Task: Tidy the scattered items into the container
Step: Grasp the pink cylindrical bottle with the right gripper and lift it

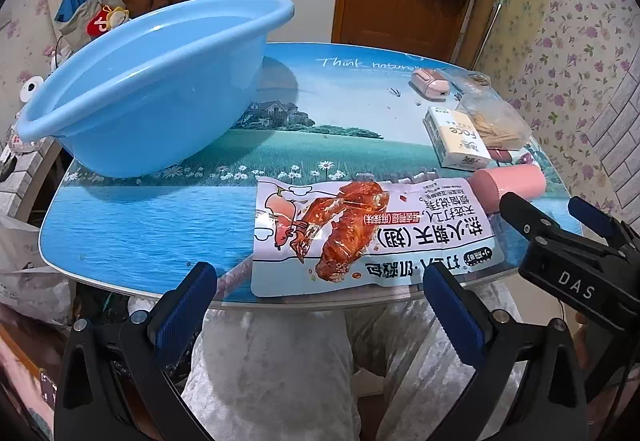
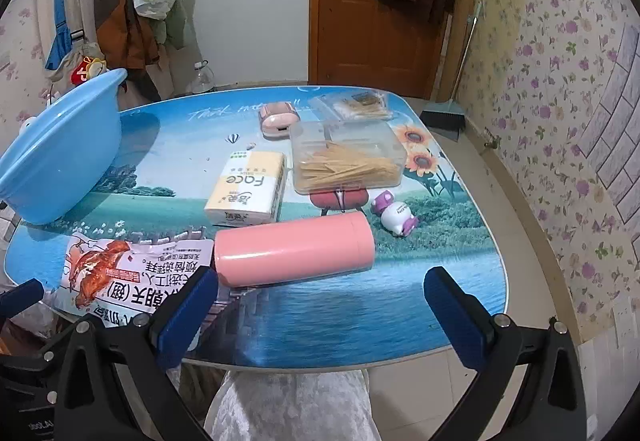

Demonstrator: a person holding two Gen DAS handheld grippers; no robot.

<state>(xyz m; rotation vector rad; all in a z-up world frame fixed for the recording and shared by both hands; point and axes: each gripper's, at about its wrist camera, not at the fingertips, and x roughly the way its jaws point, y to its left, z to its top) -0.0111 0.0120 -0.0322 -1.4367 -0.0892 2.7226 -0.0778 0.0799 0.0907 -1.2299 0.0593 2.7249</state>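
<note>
Table (image 2: 280, 321) printed with a lake scene. Basin (image 1: 152, 81) at far left, tilted. Snack bag (image 1: 360, 237) flat at near edge, long axis across. Pink bottle (image 2: 294, 255) beside it, lying crosswise. Tissue pack (image 2: 248, 187), toothpick box (image 2: 346, 157), toy (image 2: 394, 215) behind. Left gripper (image 1: 320, 305) and right gripper (image 2: 320, 305) spread wide, empty.

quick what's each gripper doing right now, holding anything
Left gripper: open wide, holding nothing, above the white chicken-wing snack packet.
Right gripper: open wide, holding nothing, near the pink cylindrical bottle.
</note>
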